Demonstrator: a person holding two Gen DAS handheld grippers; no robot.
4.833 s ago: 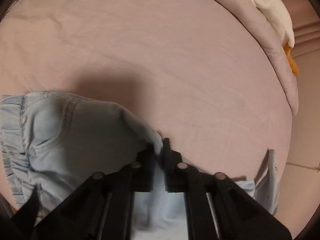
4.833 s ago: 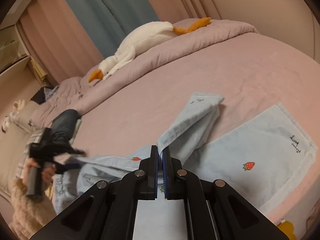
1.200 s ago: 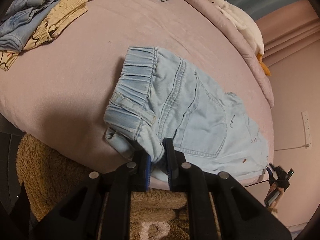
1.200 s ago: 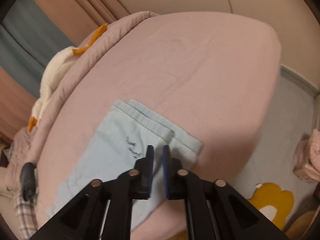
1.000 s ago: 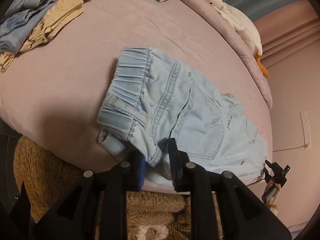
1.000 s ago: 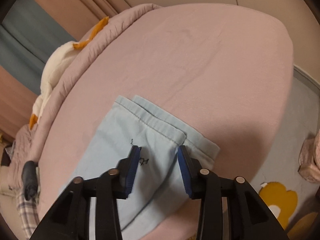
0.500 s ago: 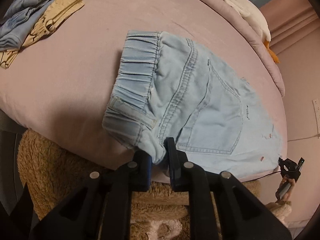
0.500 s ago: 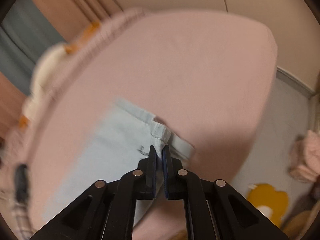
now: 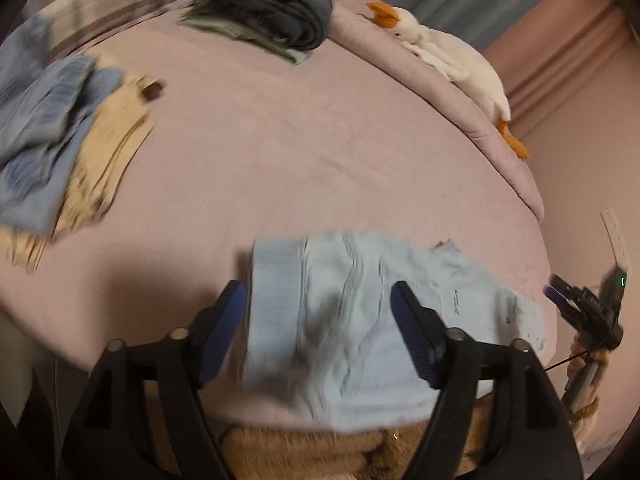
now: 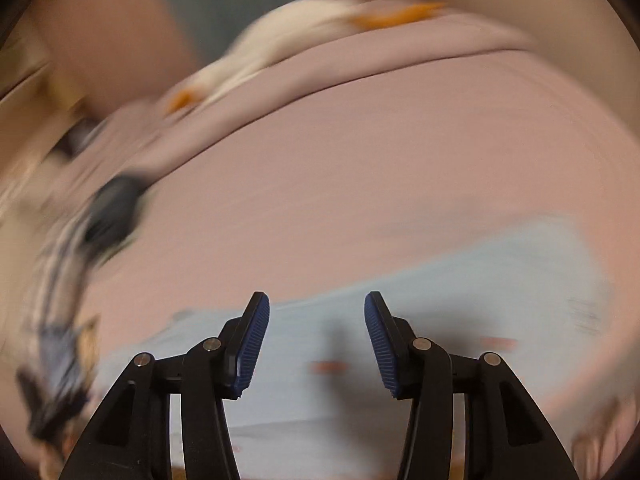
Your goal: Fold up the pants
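Left wrist view: left gripper (image 9: 318, 320) jaws just sprung wide, nothing held; pants (image 9: 360, 320) dropped flat at near edge of bed (image 9: 280, 152). Right gripper (image 10: 316, 344) also just opened, empty, above pants. Waistband released half a second back; next fold likely.

No legible text in either view. Pants (image 9: 360, 320): one small dark printed mark near the leg end in the left wrist view, too small and blurred to read. Right wrist view motion-blurred throughout.
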